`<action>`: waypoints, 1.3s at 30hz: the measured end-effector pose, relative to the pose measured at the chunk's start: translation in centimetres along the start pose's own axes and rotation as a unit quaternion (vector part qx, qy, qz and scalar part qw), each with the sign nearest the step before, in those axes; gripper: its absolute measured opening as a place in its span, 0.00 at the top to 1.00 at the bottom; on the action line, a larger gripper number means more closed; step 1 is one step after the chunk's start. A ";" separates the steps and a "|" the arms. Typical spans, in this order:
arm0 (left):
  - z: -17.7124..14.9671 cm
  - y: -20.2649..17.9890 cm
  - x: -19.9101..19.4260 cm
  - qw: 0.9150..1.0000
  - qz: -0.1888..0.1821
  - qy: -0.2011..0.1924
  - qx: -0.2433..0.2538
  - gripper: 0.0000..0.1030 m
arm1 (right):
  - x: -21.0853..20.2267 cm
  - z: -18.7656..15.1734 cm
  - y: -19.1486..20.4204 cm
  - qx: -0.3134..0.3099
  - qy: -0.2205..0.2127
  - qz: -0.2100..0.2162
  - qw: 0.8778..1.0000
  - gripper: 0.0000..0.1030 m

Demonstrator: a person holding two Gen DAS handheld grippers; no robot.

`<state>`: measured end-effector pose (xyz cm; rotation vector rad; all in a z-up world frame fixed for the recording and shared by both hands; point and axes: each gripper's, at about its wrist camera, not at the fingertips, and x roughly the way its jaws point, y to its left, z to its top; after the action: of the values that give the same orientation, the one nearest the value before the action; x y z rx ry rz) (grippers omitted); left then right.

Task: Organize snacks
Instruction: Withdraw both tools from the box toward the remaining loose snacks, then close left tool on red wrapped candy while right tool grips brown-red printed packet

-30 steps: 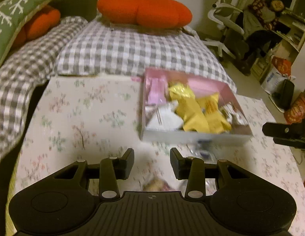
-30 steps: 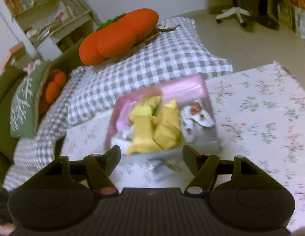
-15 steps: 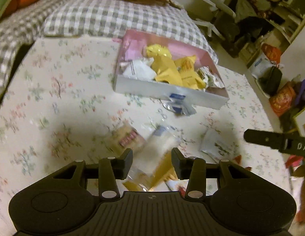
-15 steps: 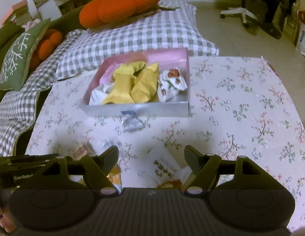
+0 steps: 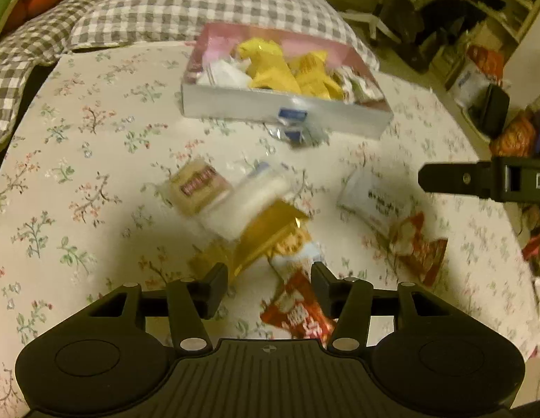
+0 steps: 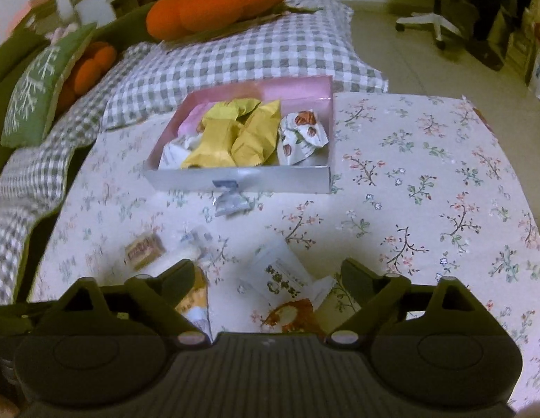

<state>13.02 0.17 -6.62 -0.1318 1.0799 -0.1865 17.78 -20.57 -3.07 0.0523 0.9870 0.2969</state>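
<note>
Crinkled, glossy snack packets (image 5: 270, 230) (gold, white, red) lie beneath both opening, empty grippers (image 5: 268, 287) (image 6: 268, 277).

Changes logged since a second ago. My left gripper (image 5: 268, 284): pulled back from the pink box (image 5: 283, 111) and tipped down; loose packets now fill its view, a gold packet (image 5: 270, 240) and a red packet (image 5: 297, 317) lying between its opening jaws, nothing gripped. My right gripper (image 6: 268, 278): rolled level, the box no longer slanted in its view; jaws opening wide over a white printed packet (image 6: 283, 275), pads clear of it. Its finger (image 5: 479, 181) now reaches further into the left view.
</note>
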 end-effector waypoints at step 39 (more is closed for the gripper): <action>-2.7 -2.0 2.0 0.997 -0.042 0.060 -0.001 0.54 | 3.0 -2.3 0.9 -0.087 0.090 -0.030 0.992 0.41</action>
<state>11.34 -2.30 -9.18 -0.1707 1.1956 -0.2718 17.26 -19.13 -6.62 -0.1655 1.1362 0.3354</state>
